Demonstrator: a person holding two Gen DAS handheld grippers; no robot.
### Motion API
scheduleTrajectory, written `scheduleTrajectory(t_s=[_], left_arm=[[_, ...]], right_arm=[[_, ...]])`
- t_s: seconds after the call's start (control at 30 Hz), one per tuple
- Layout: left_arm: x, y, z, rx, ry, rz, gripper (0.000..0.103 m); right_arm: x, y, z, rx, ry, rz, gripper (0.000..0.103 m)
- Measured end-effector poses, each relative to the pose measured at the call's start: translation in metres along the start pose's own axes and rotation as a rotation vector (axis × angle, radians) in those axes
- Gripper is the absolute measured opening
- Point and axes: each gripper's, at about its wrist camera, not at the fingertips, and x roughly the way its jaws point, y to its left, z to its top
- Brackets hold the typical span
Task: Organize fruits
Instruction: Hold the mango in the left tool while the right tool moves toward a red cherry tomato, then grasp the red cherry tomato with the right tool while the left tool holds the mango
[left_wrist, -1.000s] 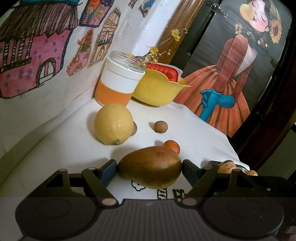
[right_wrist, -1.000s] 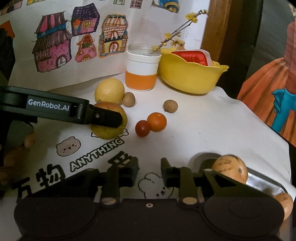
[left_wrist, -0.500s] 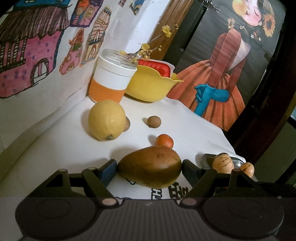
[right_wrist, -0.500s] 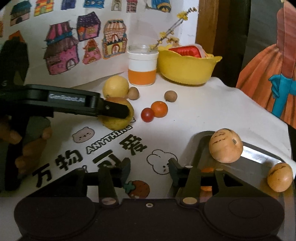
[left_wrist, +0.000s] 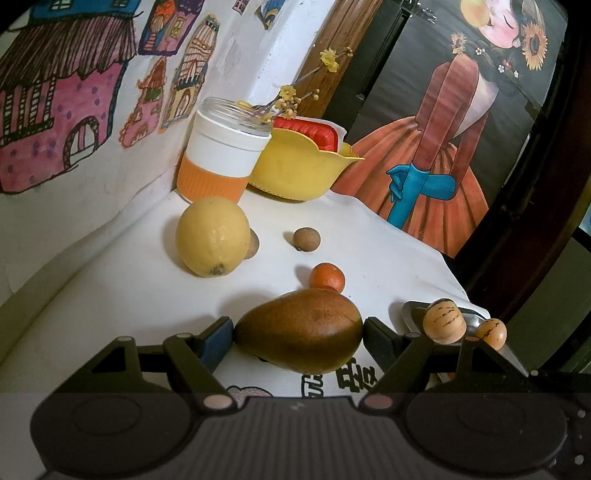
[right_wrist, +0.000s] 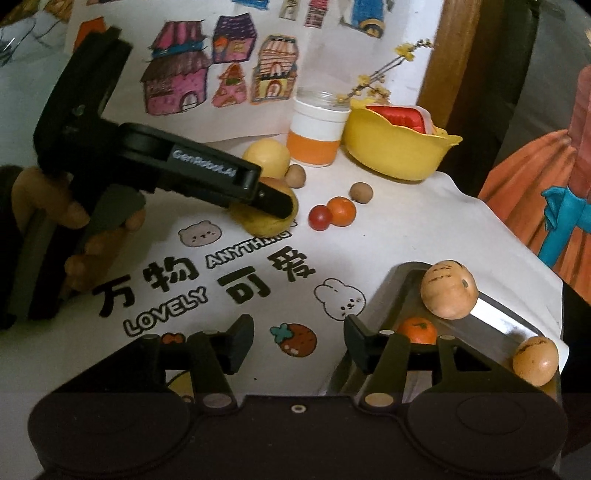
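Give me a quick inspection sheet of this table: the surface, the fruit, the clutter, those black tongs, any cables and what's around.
Surface: white cartoon-print cloth covering the table.
Job's things: brown mango between the left tongs' pads; lemon, small orange, red cherry-like fruit and two brown nuts loose on the cloth; metal tray holding two tan fruits and one orange.
Clutter: orange-and-white jar; yellow bowl holding a red item.
Tongs: left tongs shut on the mango, held by a hand; right tongs open, empty, near the tray.
Cables: nothing seen.
Surroundings: house drawings on the wall, wooden door frame, poster of an orange dress.
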Motion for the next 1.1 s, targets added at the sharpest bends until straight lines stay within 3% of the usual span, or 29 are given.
scheduleTrajectory(t_s=[0.3,0.43,0.73,1.1], left_arm=[[-0.002,0.007,0.001,-0.04,-0.028,0.044,0.08],[-0.004,0.012,0.003,-0.065,-0.048,0.082,0.08],[-0.005,0.019,0.006,-0.1,-0.073,0.117,0.08],[-0.004,0.019,0.006,-0.108,-0.078,0.118,0.08]], right_arm=[[0.035,-0.016,0.029,-0.028,-0.041,-0.031,0.051],[0.061,-0.033,0.043,0.057,-0.013,0.04,0.048],[0.098,-0.04,0.064,0.116,0.012,0.07,0.045],[0.117,-0.056,0.073,0.235,0.0,0.094,0.023]])
